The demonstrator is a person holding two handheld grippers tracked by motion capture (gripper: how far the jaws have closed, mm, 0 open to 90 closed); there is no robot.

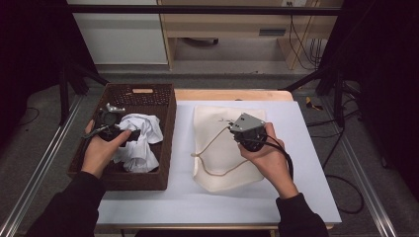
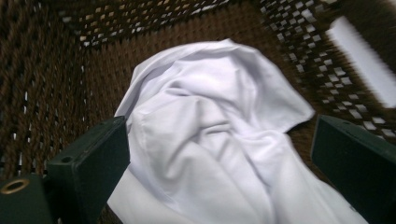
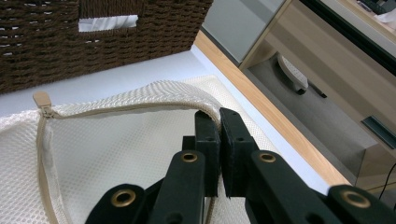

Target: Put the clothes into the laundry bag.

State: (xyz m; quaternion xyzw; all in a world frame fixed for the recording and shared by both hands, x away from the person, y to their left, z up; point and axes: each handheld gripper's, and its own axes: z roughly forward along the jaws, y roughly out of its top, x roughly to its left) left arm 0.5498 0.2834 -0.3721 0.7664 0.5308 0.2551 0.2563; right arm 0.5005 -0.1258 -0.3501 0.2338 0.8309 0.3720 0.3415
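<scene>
A crumpled white cloth point(image 1: 141, 140) lies in the brown woven basket point(image 1: 170, 148) at the left of the table. My left gripper point(image 1: 129, 134) reaches into the basket from its left side. In the left gripper view the cloth point(image 2: 210, 116) lies between the wide-apart black fingers point(image 2: 93, 158), and my left gripper point(image 2: 219, 154) is open. A cream mesh zipper bag point(image 1: 217, 168) lies flat on the white tabletop. My right gripper point(image 1: 231, 128) is shut on the bag's open zipper edge. The right gripper point(image 3: 219, 126) pinches that rim of the bag point(image 3: 116, 158) and lifts it slightly.
The zipper pull point(image 3: 43, 100) sits at the bag's corner nearest the basket point(image 3: 93, 46). The table's wooden far edge point(image 3: 261, 112) runs just beyond the bag. A metal frame rail point(image 1: 44, 163) borders the table's left side, and cables trail on the floor at right.
</scene>
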